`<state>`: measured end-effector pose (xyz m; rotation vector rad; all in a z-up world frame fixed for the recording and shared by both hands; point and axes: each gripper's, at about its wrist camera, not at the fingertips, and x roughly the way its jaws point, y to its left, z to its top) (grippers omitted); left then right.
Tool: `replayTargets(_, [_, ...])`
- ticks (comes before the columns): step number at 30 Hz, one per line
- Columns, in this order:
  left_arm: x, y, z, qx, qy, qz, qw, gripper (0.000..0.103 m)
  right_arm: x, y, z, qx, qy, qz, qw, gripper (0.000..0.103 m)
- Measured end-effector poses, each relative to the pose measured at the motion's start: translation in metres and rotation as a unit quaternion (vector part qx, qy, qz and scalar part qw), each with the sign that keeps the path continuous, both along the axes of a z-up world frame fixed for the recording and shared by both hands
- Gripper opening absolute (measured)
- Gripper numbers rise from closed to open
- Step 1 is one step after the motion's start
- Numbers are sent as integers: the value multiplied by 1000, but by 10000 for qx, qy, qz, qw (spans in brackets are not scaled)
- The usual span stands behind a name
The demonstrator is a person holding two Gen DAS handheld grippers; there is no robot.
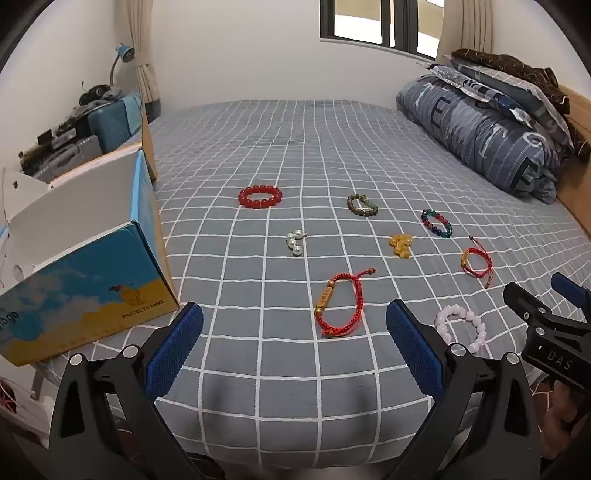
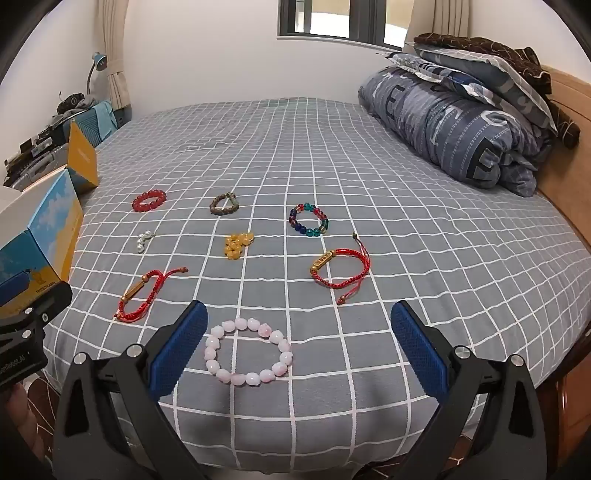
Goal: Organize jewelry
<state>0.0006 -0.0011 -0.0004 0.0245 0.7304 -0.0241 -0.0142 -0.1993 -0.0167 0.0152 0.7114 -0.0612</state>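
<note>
We read this as a home bedroom. A bed (image 1: pixel 332 147) in a grey checked sheet fills both views, with a folded quilt (image 2: pixel 454 129) and pillows stacked against a wooden headboard (image 2: pixel 569 110). Behind it we note a window (image 1: pixel 376 22), cream curtains (image 1: pixel 142 48), a desk lamp (image 1: pixel 120 59) and suitcases (image 1: pixel 107 122).

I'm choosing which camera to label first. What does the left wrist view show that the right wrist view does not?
Only the left wrist view: the open box's white inside, and the right hand-held gripper at its right edge.

Only the right wrist view: the pink bead bracelet whole, unobstructed, and the left hand-held gripper at its left edge.

Both: the checked bed sheet, the red bead bracelet, both red cord bracelets, the multicolour bracelet, and open jaws holding nothing.
</note>
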Motion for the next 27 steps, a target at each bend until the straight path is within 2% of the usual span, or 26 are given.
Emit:
replayTargets(13, [5, 3, 3, 1, 33, 96, 9999, 98, 1, 3, -1, -37, 16, 17, 10000, 96])
replayTargets(14, [3, 4, -4, -1, 15, 132, 9999, 98, 0, 6, 0, -48, 19, 16, 10000, 96])
replayTargets(27, [0, -3, -4, 55, 32, 58, 10000, 98, -5, 1, 5, -67, -82, 18, 9999, 96])
